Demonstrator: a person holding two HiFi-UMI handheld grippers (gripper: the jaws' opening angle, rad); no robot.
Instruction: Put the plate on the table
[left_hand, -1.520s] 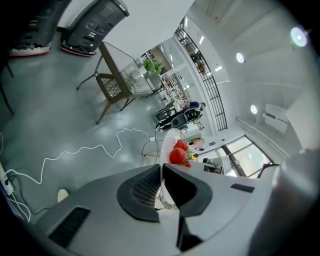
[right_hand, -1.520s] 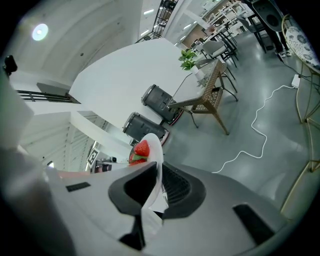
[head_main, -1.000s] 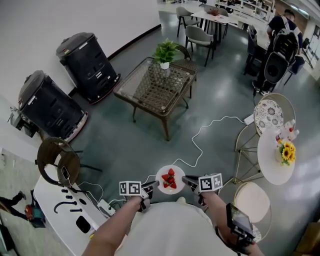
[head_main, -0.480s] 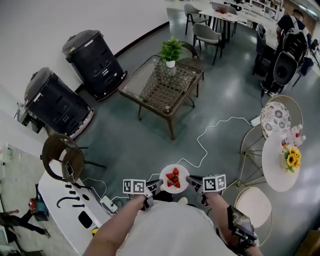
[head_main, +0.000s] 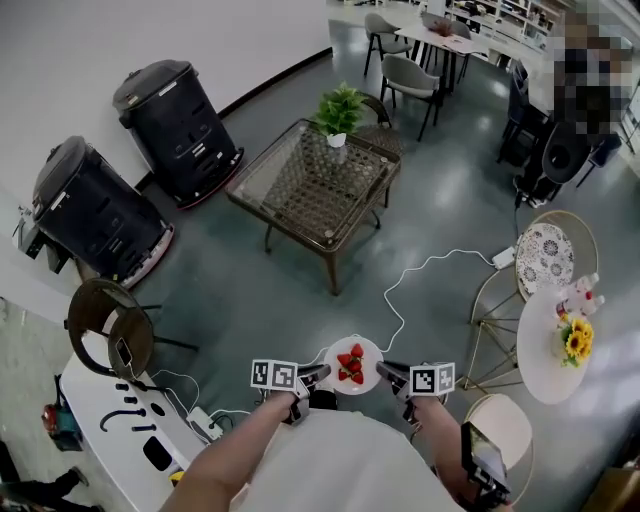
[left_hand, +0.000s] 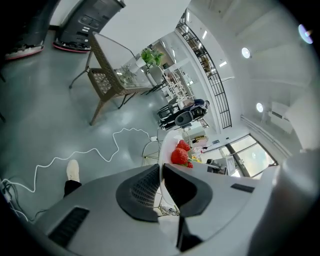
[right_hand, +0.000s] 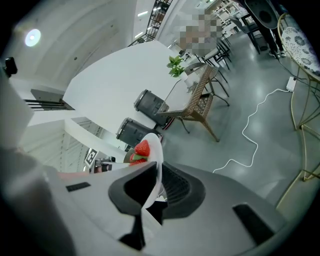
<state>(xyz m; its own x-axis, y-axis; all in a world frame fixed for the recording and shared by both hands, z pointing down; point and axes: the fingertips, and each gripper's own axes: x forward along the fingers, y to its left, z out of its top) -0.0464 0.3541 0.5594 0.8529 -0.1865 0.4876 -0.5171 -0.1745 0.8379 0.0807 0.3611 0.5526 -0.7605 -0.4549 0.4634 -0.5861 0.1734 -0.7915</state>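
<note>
White plate (head_main: 372, 351) held in air, near body, above floor. Left rim pinched by left gripper (head_main: 316, 373), right rim by right gripper (head_main: 384, 370). Plate judged stiff, smooth, easily broken. Strawberries (head_main: 349, 364) loose, so best held level

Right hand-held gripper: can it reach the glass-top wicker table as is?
Probably not: right hand-held gripper, shut on the white strawberry plate, is near the body; the glass-topped wicker table stands across open floor.

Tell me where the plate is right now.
Head view, bottom centre: the plate is held in the air before the person, the left gripper shut on its left rim and the right gripper on its right rim.
</note>
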